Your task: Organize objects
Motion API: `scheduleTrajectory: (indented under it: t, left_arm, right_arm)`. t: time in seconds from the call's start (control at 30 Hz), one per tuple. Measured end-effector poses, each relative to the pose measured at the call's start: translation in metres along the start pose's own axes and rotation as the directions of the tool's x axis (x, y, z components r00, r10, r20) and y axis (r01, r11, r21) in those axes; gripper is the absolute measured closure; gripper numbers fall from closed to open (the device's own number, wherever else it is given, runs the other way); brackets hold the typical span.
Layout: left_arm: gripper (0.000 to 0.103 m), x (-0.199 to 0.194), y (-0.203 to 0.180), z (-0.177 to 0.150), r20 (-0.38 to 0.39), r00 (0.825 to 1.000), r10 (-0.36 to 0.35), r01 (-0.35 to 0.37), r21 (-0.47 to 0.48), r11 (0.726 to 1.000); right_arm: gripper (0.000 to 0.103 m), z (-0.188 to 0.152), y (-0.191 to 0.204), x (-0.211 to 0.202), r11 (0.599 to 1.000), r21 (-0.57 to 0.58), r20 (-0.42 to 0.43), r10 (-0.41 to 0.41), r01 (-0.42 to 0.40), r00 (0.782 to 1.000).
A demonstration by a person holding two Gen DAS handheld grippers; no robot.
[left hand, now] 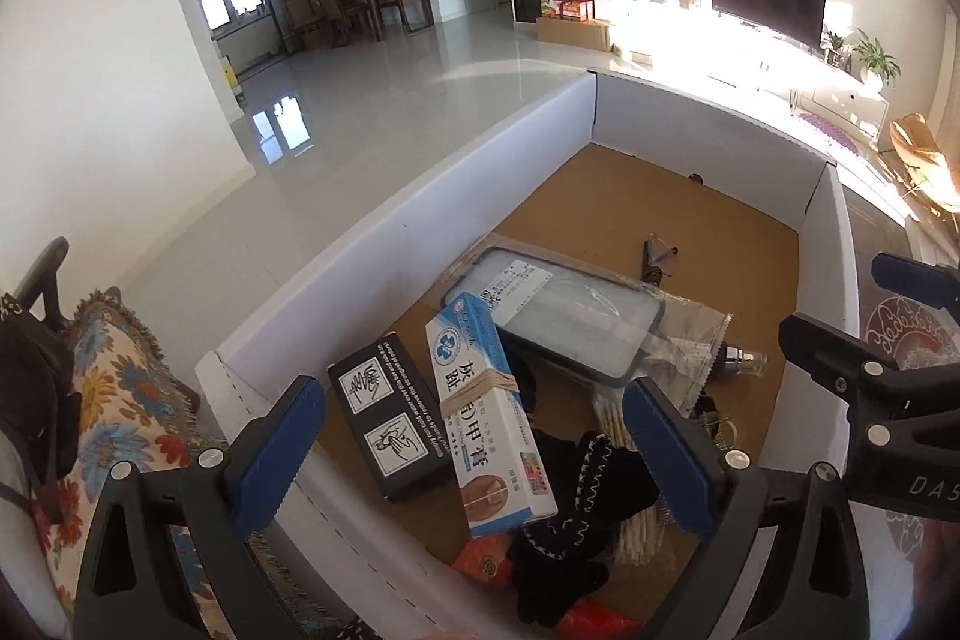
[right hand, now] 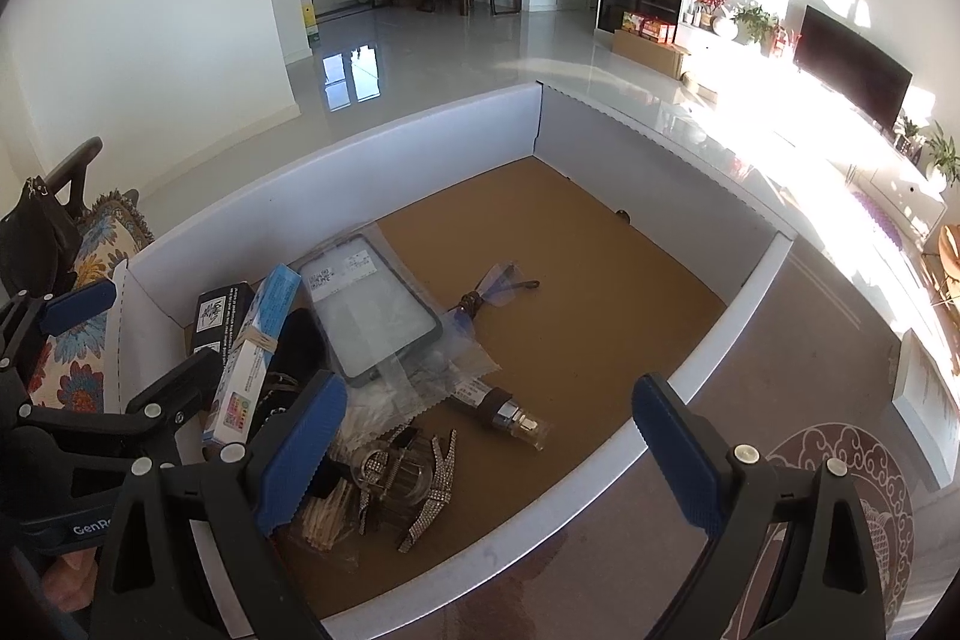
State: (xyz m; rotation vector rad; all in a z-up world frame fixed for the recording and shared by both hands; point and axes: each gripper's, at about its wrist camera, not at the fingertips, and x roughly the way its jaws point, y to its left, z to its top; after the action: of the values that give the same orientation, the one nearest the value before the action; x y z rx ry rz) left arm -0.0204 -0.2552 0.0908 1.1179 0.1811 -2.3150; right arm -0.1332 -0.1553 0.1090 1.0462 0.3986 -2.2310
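Both claws hang wide and empty over the near end of a white-walled box (right hand: 420, 124) with a brown floor: the left gripper (left hand: 474, 454) at lower centre of its own view, straddling a blue-and-white medicine carton (left hand: 489, 412) bound with a rubber band, and the right gripper (right hand: 489, 451) at lower centre of its view, over a rhinestone-strapped piece (right hand: 414, 484) and a bag of pale sticks (right hand: 327, 514). The things to be organized crowd the lower left of the box, the far brown floor bare. A risk, as judged here: the carton leans across a black box (left hand: 387, 430) and a dark knit item (left hand: 576, 490), so a closing jaw could snag the knit or tip the carton. The bagged phone case (right hand: 375, 310) overlaps its neighbours, and its slick plastic may slip or drag them. Sunglasses (right hand: 495, 289) and a small bottle (right hand: 510, 415) lie loose nearby. Red items at the left view's bottom edge are cut off; the knit item's nature is unclear.
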Motion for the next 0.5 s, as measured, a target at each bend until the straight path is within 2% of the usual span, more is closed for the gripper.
scheduleTrajectory:
  t: [0.1, 0.23, 0.37, 0.5]
  left_arm:
    - [0.003, -0.0037, 0.0002, -0.0004, 0.024, 1.0, 0.005, -0.005, -0.007, 1.0]
    - [0.003, -0.0033, 0.0048, 0.0002, 0.014, 0.998, -0.062, 0.063, -0.037, 0.997]
    - [0.003, -0.0019, 0.0055, -0.0003, 0.012, 0.998, -0.055, 0.056, -0.047, 0.997]
    - [0.002, -0.0041, 0.0075, -0.0026, 0.026, 0.996, -0.081, 0.082, -0.069, 0.994]
  right_arm:
    - [0.006, 0.0005, -0.0025, -0.0009, 1.0, 0.012, 0.002, 0.006, -0.006, 1.0]
    - [0.006, 0.0009, -0.0065, -0.0011, 1.0, 0.028, 0.0, 0.003, -0.003, 1.0]
    - [0.006, 0.0014, -0.0089, -0.0019, 0.999, 0.039, 0.005, 0.001, -0.002, 1.0]
    - [0.006, 0.0013, -0.0084, -0.0011, 0.999, 0.04, 0.007, -0.001, 0.0, 1.0]
